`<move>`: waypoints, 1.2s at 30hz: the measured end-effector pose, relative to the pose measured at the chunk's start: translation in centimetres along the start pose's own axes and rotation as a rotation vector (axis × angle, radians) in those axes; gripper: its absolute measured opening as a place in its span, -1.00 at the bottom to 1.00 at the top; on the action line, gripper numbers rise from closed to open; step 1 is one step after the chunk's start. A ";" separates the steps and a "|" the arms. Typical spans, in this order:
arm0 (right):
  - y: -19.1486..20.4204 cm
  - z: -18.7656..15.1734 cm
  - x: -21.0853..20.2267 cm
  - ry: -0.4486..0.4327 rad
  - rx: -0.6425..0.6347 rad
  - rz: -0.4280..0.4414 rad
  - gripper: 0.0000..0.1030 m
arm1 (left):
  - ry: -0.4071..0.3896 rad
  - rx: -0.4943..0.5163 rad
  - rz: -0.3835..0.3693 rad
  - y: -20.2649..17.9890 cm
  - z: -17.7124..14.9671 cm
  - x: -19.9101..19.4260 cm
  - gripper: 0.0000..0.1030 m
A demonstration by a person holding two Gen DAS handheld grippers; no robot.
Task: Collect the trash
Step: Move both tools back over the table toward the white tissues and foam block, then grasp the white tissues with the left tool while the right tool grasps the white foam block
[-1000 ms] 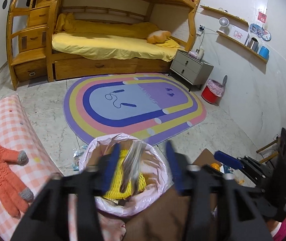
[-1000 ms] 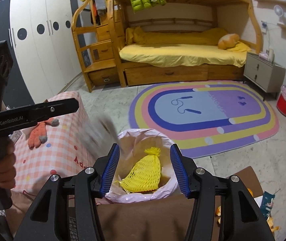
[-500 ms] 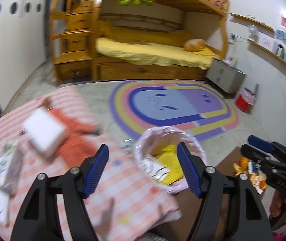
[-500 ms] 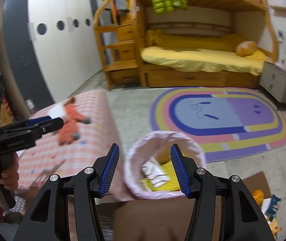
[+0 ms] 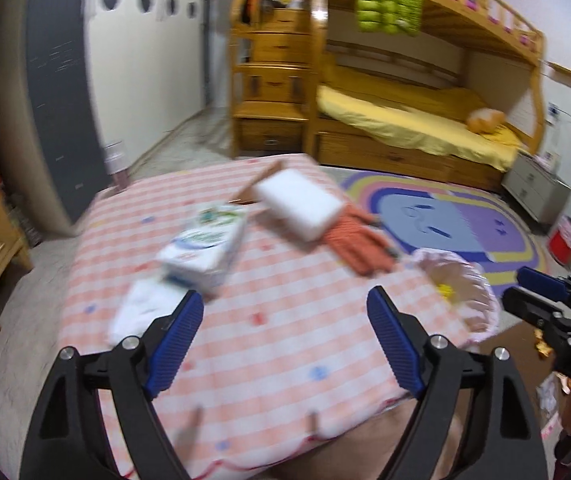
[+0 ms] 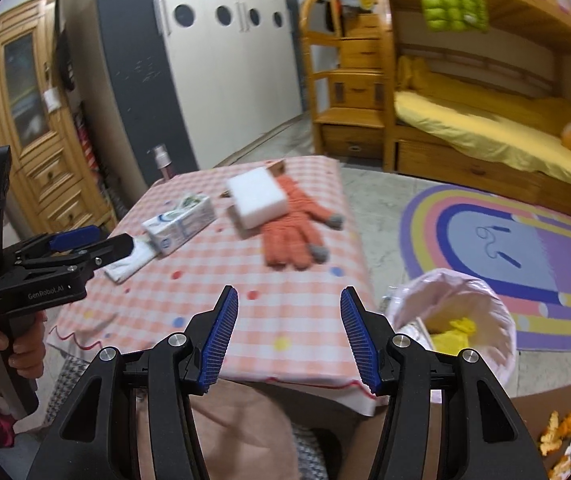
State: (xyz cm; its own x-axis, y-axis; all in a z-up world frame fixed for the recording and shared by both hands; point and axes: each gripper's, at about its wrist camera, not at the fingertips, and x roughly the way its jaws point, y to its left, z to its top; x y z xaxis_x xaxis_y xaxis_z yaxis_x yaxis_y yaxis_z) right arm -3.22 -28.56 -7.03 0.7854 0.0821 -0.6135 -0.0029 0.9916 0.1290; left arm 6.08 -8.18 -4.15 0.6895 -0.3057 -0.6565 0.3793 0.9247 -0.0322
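A pink-lined trash bin [image 6: 451, 312] stands on the floor right of the pink checked table [image 6: 245, 280]; yellow netting [image 6: 455, 330] lies inside. It also shows in the left wrist view [image 5: 459, 284]. On the table lie a white carton [image 5: 205, 246], crumpled white paper [image 5: 143, 306], a white foam block [image 5: 299, 208] and an orange glove [image 5: 359, 242]. My left gripper [image 5: 285, 340] is open and empty above the table, near the carton and paper. My right gripper [image 6: 289, 336] is open and empty over the table's near edge.
Orange peel scraps [image 6: 561, 434] lie on brown cardboard at the lower right. A pink spray bottle [image 6: 163, 162] stands behind the table. A rainbow rug [image 6: 525, 248], bunk bed [image 6: 485, 128], wooden cabinet [image 6: 33, 120] and red bin [image 5: 565, 238] surround the area.
Both grippers have swung left from over the trash bin to over the checked table. The silvery wrapper seen falling by the bin a second ago has dropped from sight. Both grippers stay open.
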 end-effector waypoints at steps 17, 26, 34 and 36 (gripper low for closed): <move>3.9 1.8 4.8 0.069 -0.072 -0.008 0.29 | 0.126 -0.108 0.125 10.8 -3.3 4.1 0.86; 3.3 2.2 5.9 0.087 -0.062 -0.024 0.30 | 0.246 -0.043 0.082 11.6 -3.5 9.4 0.63; 3.4 2.0 6.2 0.092 -0.063 -0.009 0.30 | 0.217 -0.021 0.095 11.3 -3.4 9.2 0.07; 3.6 1.7 6.4 0.096 -0.071 0.000 0.30 | 0.211 -0.037 0.085 11.4 -3.7 8.6 -0.02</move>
State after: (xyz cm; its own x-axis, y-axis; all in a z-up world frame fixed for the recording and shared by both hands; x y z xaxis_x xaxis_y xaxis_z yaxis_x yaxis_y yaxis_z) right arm 2.87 -24.59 -9.13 0.7223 0.0880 -0.6859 -0.0496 0.9959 0.0755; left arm 14.09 0.60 -12.96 0.5723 -0.1755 -0.8010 0.2996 0.9541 0.0051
